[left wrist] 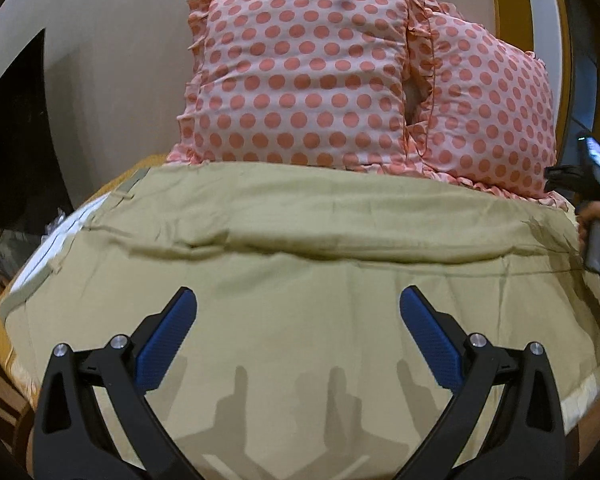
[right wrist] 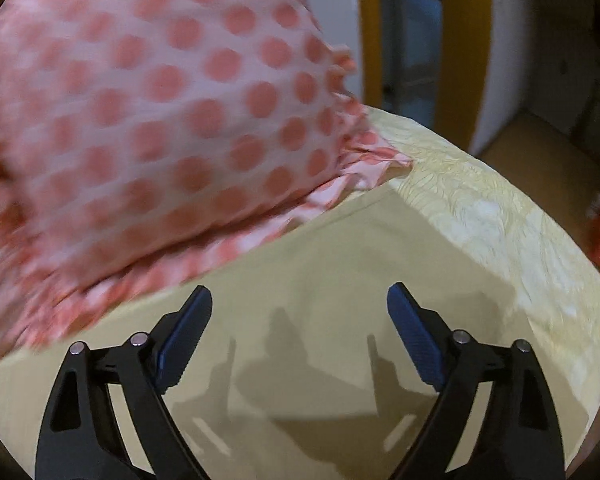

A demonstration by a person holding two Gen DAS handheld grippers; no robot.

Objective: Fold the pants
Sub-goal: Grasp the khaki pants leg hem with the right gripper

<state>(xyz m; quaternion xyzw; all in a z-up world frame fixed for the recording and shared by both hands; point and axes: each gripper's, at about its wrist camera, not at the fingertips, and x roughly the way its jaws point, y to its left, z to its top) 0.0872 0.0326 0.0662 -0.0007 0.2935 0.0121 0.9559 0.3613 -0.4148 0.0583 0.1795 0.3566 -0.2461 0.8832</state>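
Khaki pants (left wrist: 300,232) lie spread flat across the bed, waistband with belt loops at the left, a soft ridge running across the middle. My left gripper (left wrist: 298,300) hovers open above the near part of the cloth, holding nothing. In the right wrist view the same khaki pants (right wrist: 340,248) fill the lower frame. My right gripper (right wrist: 299,300) is open just above them, empty. The right gripper's body and the hand holding it show at the far right of the left wrist view (left wrist: 596,184).
Two pink pillows with coral dots (left wrist: 300,80) stand against the wall just behind the pants; one fills the upper left of the right wrist view (right wrist: 160,100). A pale yellow patterned bedsheet (right wrist: 500,208) shows at the bed's right edge, floor beyond.
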